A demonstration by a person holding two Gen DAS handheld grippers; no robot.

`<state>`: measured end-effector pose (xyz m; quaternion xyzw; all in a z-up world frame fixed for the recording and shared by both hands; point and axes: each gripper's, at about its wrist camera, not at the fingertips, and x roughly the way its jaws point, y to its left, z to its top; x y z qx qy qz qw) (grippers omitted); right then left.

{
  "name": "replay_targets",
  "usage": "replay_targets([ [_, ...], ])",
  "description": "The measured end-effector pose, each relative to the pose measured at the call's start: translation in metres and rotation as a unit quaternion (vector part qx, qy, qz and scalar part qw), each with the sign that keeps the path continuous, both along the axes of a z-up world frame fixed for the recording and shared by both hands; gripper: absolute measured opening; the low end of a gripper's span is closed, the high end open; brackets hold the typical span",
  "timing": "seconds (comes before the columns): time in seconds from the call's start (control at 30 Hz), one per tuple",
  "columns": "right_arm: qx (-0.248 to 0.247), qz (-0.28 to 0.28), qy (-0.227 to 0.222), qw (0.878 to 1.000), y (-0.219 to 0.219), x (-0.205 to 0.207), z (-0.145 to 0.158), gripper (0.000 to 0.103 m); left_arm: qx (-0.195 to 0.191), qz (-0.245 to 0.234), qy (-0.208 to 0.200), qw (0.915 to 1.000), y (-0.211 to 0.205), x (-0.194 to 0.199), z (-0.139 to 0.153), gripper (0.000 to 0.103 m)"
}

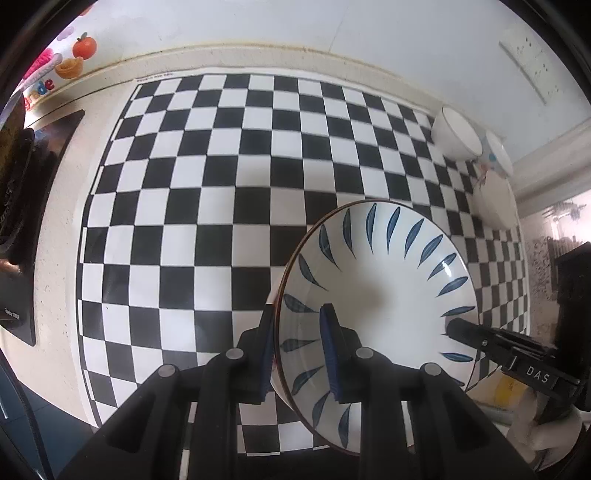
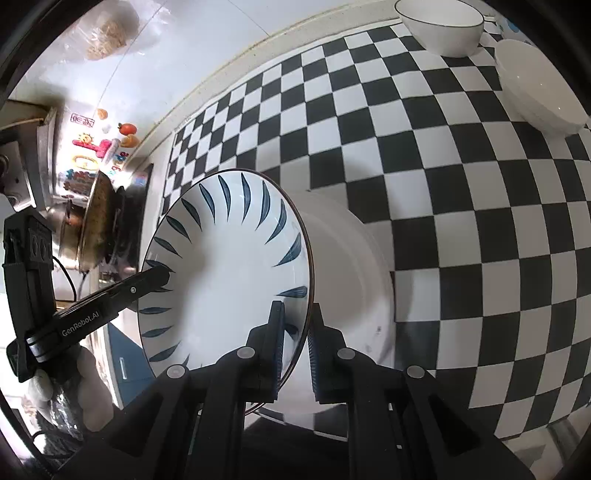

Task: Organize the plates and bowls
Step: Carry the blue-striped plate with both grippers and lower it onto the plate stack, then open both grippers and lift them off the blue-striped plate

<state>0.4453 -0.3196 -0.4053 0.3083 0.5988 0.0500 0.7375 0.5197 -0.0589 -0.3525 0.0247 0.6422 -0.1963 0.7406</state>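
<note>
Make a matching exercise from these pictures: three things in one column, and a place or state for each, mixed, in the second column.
Things:
1. blue-leaf bowl
2. small bowl with dark rim
3. plain white plate

Places or states:
a. stands at the far edge of the checkered mat
b. lies under the patterned bowl
c. gripped on its rim by the left claw and the right claw

Pairs: 1-c, 2-a, 3-b
</note>
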Motion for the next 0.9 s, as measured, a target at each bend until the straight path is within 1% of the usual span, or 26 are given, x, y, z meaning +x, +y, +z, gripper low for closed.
replay_targets([
  [0.33,-0.014,0.005,0.023,1.0,-0.008,-0.012,-0.03,0.013,0.033,-0.016,0.024,0.999,-0.017,-0.012,-0.035,0.021],
  [0.5,-0.024,0.016,0.033,0.999,-0.007,-0.013,-0.039,0.014,0.057,-0.022,0.034,0.9976,-0.023,-0.016,-0.051,0.021],
  [0.73,-0.049,0.03,0.04,0.998,-0.001,-0.007,-0.044,0.013,0.079,-0.021,0.041,0.9958,-0.04,-0.015,-0.063,0.021],
  [0.9,-0.051,0.031,0.049,0.997,-0.004,-0.003,-0.044,0.014,0.09,-0.02,0.047,0.9946,-0.051,-0.011,-0.065,0.021],
])
